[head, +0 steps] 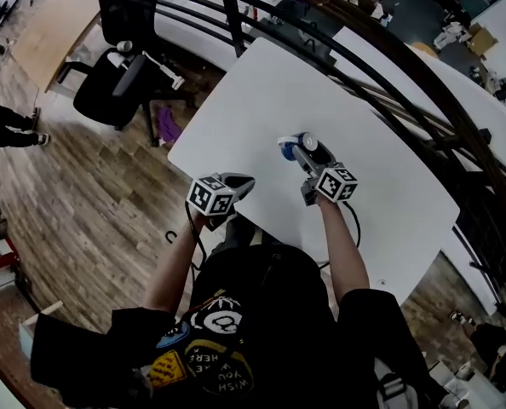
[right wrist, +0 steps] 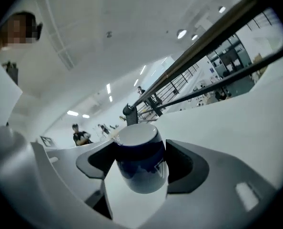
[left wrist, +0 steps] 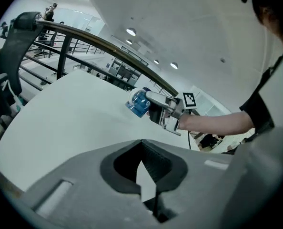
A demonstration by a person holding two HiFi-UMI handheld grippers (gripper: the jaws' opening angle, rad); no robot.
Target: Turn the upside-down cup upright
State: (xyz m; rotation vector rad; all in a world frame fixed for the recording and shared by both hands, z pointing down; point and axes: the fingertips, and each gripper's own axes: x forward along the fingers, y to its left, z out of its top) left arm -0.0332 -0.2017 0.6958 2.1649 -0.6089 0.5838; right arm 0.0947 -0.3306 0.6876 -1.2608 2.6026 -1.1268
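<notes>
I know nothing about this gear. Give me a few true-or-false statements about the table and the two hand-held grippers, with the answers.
1. The right hand-held gripper has the cup between its jaws. True.
2. The left hand-held gripper holds a second cup. False: its jaws are shut with nothing between them.
3. The table is white. True.
4. The cup is red. False: it is blue and white.
5. A chair stands on the floor beside the table. True.
</notes>
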